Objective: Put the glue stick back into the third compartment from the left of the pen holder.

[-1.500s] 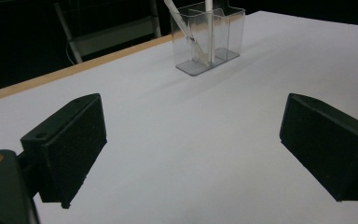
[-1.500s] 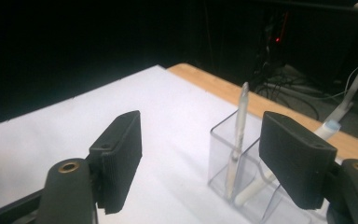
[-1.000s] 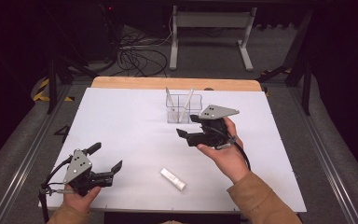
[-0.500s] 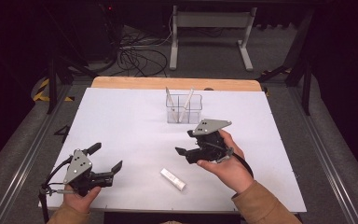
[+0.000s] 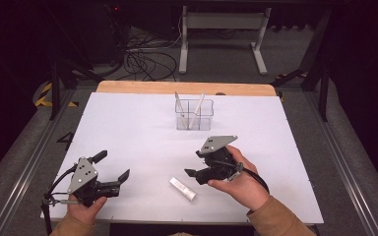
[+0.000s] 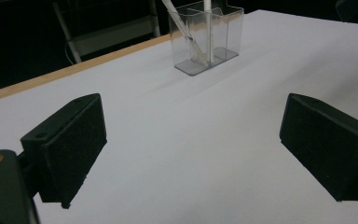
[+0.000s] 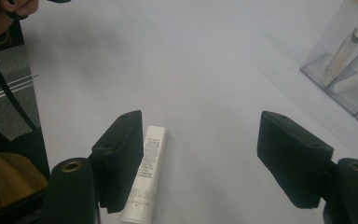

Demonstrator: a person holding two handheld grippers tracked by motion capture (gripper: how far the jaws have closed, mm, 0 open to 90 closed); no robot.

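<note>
A small white tube (image 5: 182,189) lies flat on the white table (image 5: 128,128), near the front edge. My right gripper (image 5: 194,163) hovers just right of it and is open with nothing between its pads. In the right gripper view the tube (image 7: 147,179) lies close beside the left jaw, and the right gripper (image 7: 205,158) is apart from it. A clear divided container (image 5: 194,115) stands at the back middle with two white sticks leaning in it. My left gripper (image 5: 111,166) rests open at the front left; in the left gripper view it (image 6: 196,140) faces the container (image 6: 207,37).
The table has a wooden strip (image 5: 187,87) along its far edge. Behind it are cables (image 5: 142,61) and a metal stand (image 5: 221,29) on the dark floor. A person's sleeve (image 5: 275,221) comes in at the bottom right.
My right gripper has moved from beside the container toward the person and lower, ending next to the white tube. The left gripper has stayed where it was.
</note>
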